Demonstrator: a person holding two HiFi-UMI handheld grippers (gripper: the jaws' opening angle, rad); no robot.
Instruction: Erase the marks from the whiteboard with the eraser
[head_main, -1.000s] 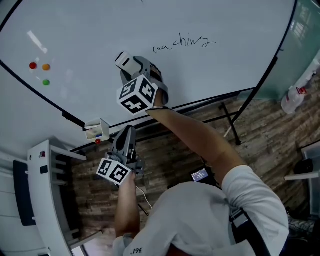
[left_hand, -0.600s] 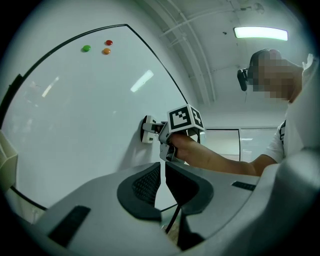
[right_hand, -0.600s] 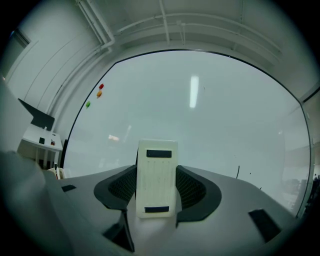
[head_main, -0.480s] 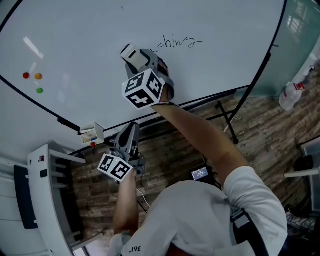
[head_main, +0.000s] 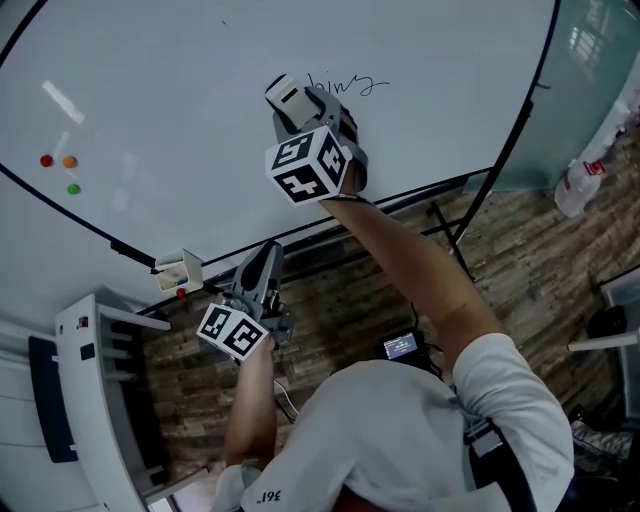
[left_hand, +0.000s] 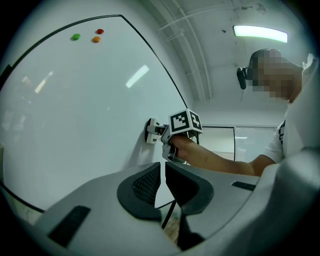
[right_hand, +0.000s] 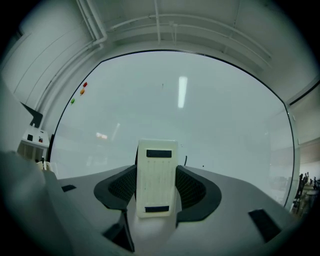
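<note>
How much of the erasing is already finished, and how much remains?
Done: the start of the written word has gone since a second ago. In hand: the right claw holds the eraser against the whiteboard at the word's left end. Left: the last letters. The left claw is shut and empty.

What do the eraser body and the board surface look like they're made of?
The eraser looks like moulded plastic, matte cream, with two dark insets. The whiteboard has a smooth glossy white coating: a ceiling light mirrors in it. What lies under the coating cannot be told.
</note>
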